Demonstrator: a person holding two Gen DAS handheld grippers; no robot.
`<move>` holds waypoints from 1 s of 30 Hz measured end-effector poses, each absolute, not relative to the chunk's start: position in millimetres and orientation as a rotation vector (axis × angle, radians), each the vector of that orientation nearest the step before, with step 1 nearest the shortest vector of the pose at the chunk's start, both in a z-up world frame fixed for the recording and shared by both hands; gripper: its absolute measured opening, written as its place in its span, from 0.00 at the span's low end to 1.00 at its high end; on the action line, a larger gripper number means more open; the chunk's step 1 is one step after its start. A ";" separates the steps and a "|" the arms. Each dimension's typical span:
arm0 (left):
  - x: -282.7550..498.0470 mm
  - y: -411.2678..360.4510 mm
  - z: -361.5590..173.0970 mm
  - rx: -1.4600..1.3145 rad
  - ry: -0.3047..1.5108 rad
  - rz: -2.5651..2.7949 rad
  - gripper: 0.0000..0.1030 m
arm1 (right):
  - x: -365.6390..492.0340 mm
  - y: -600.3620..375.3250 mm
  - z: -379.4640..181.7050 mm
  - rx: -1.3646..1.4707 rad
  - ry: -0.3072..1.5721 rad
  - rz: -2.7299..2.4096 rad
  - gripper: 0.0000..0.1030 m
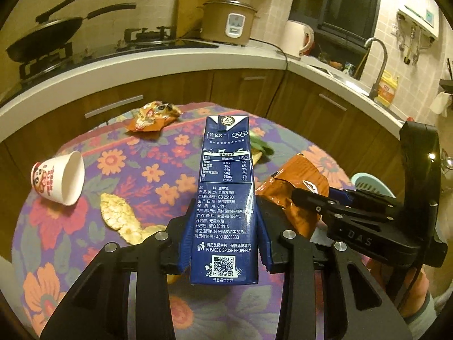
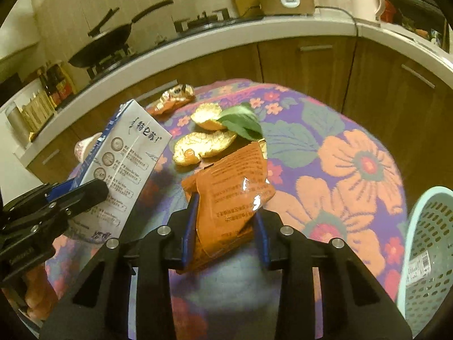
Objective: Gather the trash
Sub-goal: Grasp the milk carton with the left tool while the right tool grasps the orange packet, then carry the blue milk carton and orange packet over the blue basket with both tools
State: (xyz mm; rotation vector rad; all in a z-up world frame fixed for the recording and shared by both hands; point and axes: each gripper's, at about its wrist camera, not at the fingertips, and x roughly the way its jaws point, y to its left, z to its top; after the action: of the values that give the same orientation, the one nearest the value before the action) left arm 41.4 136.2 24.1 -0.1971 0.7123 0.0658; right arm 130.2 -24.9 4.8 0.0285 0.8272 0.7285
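Note:
My left gripper [image 1: 223,240] is shut on a blue milk carton [image 1: 225,192] and holds it upright above the flowered table; the carton also shows in the right wrist view [image 2: 121,170]. My right gripper [image 2: 225,229] is shut on an orange snack bag [image 2: 232,192], lifted above the table; the bag also shows in the left wrist view [image 1: 294,195]. On the table lie a tipped paper cup [image 1: 59,178], orange peels [image 2: 203,147] with a green leaf [image 2: 240,124], more peel [image 1: 119,212] and a crumpled orange wrapper [image 1: 153,116].
A pale green mesh basket [image 2: 427,255] stands at the table's right edge. The flowered tablecloth [image 2: 354,170] covers a round table. Behind it run a kitchen counter [image 1: 170,65] with a wok, a rice cooker, a kettle and wooden cabinets.

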 end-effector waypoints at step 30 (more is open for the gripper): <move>137.6 -99.6 19.2 -0.036 0.838 -0.325 0.34 | 146.2 -316.4 -17.6 0.331 0.801 0.242 0.31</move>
State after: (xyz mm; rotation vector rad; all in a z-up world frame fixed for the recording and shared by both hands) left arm 137.6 -99.6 19.2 -0.0364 0.8385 -0.3248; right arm 146.2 -316.4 -17.6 0.3312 0.8005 0.2419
